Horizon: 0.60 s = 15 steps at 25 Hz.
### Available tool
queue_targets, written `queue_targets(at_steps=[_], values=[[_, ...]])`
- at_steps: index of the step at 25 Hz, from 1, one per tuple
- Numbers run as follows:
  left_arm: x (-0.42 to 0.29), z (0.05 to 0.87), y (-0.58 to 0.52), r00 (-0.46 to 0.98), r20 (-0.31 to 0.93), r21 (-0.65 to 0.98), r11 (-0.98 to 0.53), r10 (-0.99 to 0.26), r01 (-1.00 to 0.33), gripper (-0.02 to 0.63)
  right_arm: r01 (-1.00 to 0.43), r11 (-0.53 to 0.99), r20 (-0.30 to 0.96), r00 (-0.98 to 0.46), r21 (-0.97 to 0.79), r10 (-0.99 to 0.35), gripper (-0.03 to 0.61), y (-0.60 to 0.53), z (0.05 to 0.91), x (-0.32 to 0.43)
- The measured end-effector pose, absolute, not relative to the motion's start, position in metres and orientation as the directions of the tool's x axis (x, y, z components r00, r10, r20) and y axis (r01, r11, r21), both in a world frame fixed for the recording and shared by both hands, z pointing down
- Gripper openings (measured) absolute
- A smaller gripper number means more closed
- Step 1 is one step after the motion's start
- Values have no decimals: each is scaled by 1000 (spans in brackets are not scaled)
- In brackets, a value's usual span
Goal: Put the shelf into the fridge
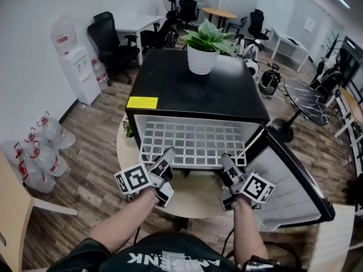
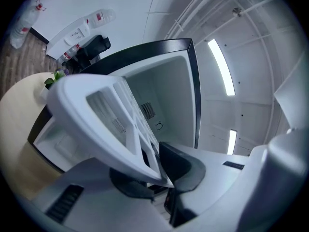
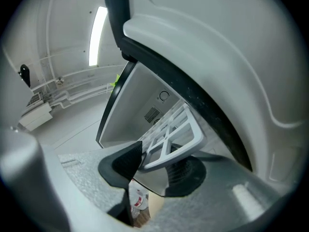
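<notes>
A white grid shelf (image 1: 193, 143) lies flat and partway inside the open black mini fridge (image 1: 193, 86), its front edge sticking out toward me. My left gripper (image 1: 168, 154) is shut on the shelf's front left edge, and the shelf (image 2: 96, 115) sits clamped between the dark pads of the left gripper (image 2: 154, 170). My right gripper (image 1: 226, 160) grips the front right edge. In the right gripper view the shelf's corner (image 3: 176, 129) lies between the pads of that gripper (image 3: 154, 166), with the fridge's white inside behind it.
The fridge door (image 1: 295, 180) hangs open to the right. A potted plant (image 1: 203, 47) stands on the fridge top. The fridge rests on a round wooden table (image 1: 129, 152). A water dispenser (image 1: 76, 67) and water bottles (image 1: 39, 152) stand at the left, office chairs and desks behind.
</notes>
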<state>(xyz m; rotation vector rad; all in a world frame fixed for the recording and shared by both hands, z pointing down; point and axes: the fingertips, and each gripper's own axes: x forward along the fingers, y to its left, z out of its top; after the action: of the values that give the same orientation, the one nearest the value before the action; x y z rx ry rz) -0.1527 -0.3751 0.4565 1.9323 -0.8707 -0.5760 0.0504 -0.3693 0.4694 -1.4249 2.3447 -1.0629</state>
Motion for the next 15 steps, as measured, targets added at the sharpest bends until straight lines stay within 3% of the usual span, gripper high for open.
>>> queue_targets(at_steps=[7, 12, 15], values=[[-152, 456, -374, 654, -49, 878, -345, -755, -333, 51, -614, 393, 57, -582, -684, -811, 163, -351, 460, 31], [-152, 456, -375, 661, -48, 878, -347, -749, -329, 51, -667, 433, 90, -598, -606, -796, 163, -326, 464, 15], [-152, 456, -374, 666, -44, 880, -344, -745, -326, 51, -688, 451, 107, -606, -568, -788, 130, -324, 465, 2]])
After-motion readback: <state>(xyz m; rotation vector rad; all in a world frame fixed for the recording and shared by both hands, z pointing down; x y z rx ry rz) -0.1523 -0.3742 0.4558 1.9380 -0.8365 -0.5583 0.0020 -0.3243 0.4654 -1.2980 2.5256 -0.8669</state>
